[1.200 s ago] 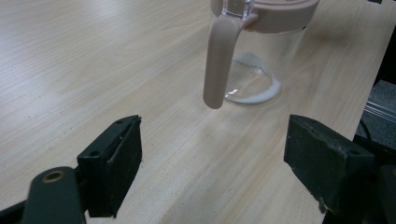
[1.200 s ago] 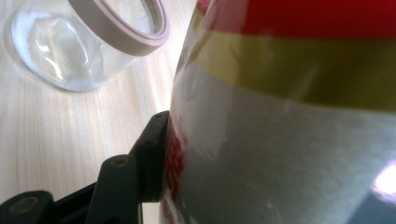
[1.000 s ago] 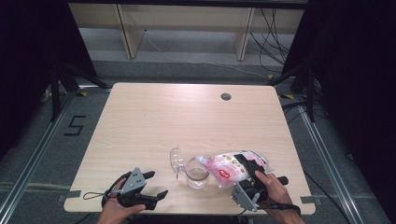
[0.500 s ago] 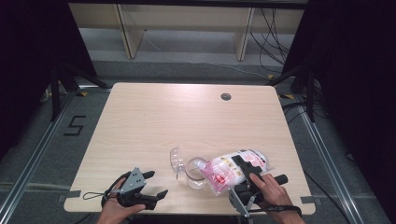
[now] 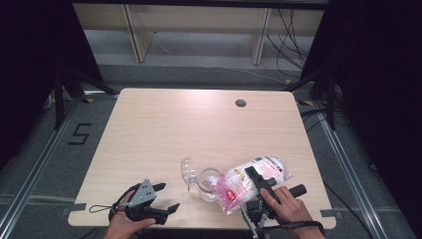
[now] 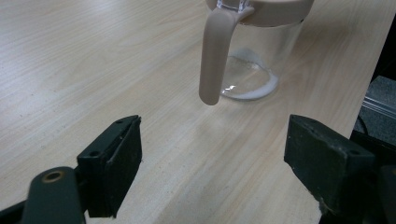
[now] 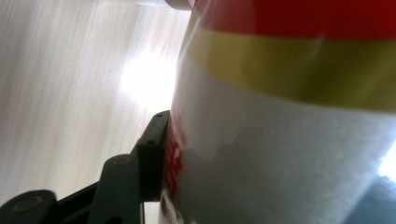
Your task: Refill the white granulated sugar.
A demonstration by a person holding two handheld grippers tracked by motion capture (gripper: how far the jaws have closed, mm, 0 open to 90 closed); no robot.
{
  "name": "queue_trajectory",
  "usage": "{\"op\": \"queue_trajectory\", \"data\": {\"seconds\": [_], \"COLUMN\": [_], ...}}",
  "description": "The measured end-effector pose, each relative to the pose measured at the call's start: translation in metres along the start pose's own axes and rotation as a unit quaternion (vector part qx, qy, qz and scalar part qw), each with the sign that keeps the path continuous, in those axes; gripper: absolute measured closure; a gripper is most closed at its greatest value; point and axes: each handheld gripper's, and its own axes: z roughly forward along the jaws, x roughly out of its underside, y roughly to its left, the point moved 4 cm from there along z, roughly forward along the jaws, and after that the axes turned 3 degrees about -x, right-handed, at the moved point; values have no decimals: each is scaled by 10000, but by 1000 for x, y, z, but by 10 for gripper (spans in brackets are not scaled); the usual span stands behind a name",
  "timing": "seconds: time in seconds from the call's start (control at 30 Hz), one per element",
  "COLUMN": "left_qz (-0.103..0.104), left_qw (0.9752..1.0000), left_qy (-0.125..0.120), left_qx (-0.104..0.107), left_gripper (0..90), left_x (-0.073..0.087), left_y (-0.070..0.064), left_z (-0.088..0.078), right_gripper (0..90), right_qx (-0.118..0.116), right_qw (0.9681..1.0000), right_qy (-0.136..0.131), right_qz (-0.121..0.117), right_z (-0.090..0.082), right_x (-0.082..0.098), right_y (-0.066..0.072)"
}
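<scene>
A plastic bag (image 5: 249, 183) of white grains with a pink and red label lies tilted at the table's front right. My right gripper (image 5: 260, 185) is shut on it across its middle. The bag's lower end rests at the mouth of a clear pitcher (image 5: 205, 183), whose clear lid (image 5: 187, 170) stands open to its left. In the right gripper view the bag (image 7: 280, 158) is very close, and one black pad (image 7: 152, 144) presses on it. My left gripper (image 5: 166, 197) rests open at the front left, apart from the pitcher. Ahead of my left gripper (image 6: 212, 140), the pitcher (image 6: 254, 65) has a beige handle (image 6: 212, 56) and a thin white layer at its bottom.
The wooden table (image 5: 199, 124) has a round cable hole (image 5: 241, 103) at the back right. Its front edge lies just below both hands. Shelf legs and cables stand on the floor beyond the far edge.
The right hand has shifted slightly, and the bag now leans a little more toward the pitcher's mouth. The left gripper has not moved.
</scene>
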Motion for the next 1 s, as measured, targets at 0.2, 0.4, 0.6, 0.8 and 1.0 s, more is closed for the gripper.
{"op": "queue_trajectory", "data": {"seconds": [0.2,0.4,0.6,0.8,1.0], "left_qz": [-71,-41,14,-56,-19], "left_qw": [10000,10000,10000,10000,10000], "left_qy": [-41,3,5,-19,-23], "left_qx": [-16,37,-10,26,-11], "left_gripper": [189,189,189,189,189], "left_x": [0,0,0,0,0], "left_y": [0,0,0,-1,-1], "left_z": [0,0,0,1,1], "right_gripper": [487,489,492,494,497], "right_qx": [146,170,220,259,232], "right_qw": [9994,9986,9970,9956,9943], "right_qy": [-62,4,90,156,157], "right_qz": [-293,-503,-731,-884,-1027], "right_z": [0,0,1,2,4], "right_x": [-4,-4,-3,-2,-2], "right_y": [-2,-1,-4,-5,-5]}}
